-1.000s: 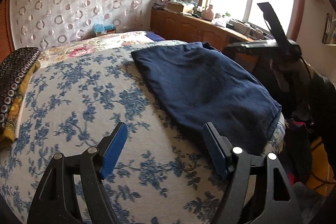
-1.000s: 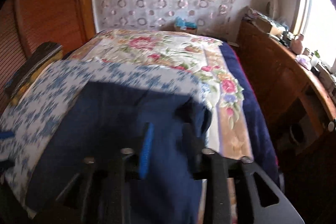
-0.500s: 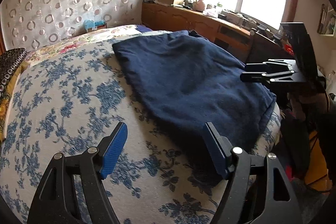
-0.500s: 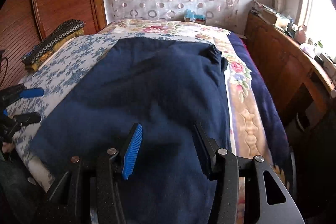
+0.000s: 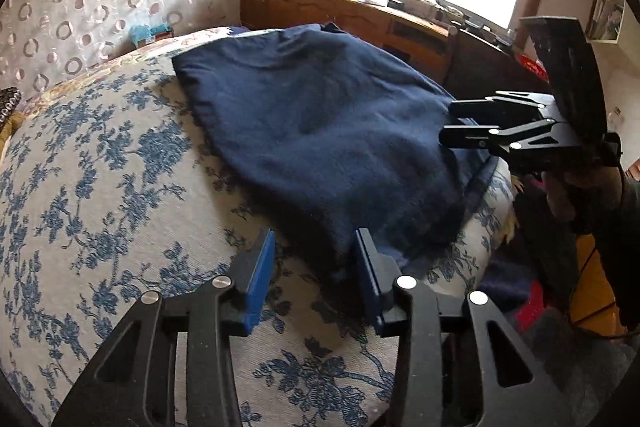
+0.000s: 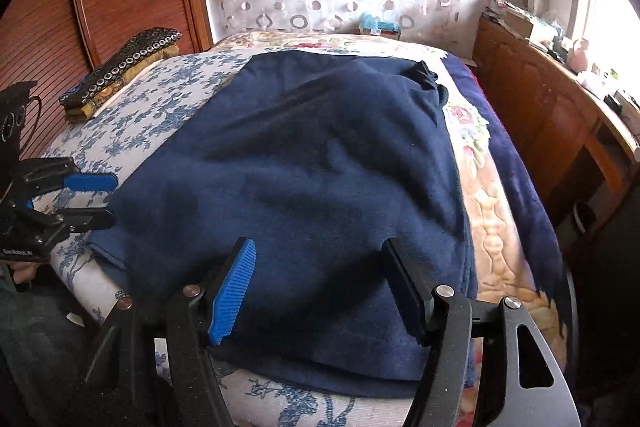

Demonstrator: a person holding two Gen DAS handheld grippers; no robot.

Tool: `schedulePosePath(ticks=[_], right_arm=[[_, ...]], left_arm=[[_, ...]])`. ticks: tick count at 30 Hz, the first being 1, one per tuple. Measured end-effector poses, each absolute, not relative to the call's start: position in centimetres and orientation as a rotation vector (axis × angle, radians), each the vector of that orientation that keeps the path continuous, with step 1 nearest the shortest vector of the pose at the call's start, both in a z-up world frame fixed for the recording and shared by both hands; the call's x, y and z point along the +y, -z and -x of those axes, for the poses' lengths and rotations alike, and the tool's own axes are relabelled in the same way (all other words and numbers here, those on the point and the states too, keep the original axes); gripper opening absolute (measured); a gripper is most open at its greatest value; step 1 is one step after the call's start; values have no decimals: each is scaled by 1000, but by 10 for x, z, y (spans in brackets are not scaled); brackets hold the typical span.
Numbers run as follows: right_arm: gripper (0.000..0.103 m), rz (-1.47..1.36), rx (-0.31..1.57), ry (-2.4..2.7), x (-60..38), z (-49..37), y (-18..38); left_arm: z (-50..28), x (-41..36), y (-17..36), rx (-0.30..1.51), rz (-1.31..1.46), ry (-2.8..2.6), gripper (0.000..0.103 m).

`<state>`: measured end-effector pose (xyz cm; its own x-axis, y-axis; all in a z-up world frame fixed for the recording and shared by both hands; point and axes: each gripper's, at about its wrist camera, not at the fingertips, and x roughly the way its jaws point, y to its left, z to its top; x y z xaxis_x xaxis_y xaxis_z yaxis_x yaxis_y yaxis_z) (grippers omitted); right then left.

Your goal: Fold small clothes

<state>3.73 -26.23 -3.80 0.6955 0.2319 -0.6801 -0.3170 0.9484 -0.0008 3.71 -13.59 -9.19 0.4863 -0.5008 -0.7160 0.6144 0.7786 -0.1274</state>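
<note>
Lying on the bed (image 5: 100,187), navy garment's (image 5: 320,131) corner sits between closing left jaws

Left tongs (image 5: 314,273) closing, right tongs (image 6: 320,287) opening.

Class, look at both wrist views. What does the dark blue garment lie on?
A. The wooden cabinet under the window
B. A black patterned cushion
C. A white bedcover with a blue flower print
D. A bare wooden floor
C: the dark blue garment is spread flat on the white bedcover printed with blue flowers, which shows around its left and near edges.
</note>
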Motion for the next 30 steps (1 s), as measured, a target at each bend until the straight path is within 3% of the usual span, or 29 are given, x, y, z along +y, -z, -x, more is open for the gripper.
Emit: schedulePosePath(ticks=[5,7,9,12,21,30], right_arm=[[67,131,744,-323,-256,-34,45],[67,130,745,-333,-254,-34,46],[67,126,747,-346,-253,-32,46],[67,134,751,-367,-248,-30,47],[67,147,746,-466,-233,-13,48],[67,158,754,-488,-234,-9,49]], left_arm=[[-34,-141,95,846,-174,728,41],[-34,-141,95,853,-171,740,34],[-35,-140,94,867,-158,760,16],[-36,-141,89,863,-151,777,7],[-46,-149,27,715,-120,800,6],[-70,-158,20,693,-102,771,6]])
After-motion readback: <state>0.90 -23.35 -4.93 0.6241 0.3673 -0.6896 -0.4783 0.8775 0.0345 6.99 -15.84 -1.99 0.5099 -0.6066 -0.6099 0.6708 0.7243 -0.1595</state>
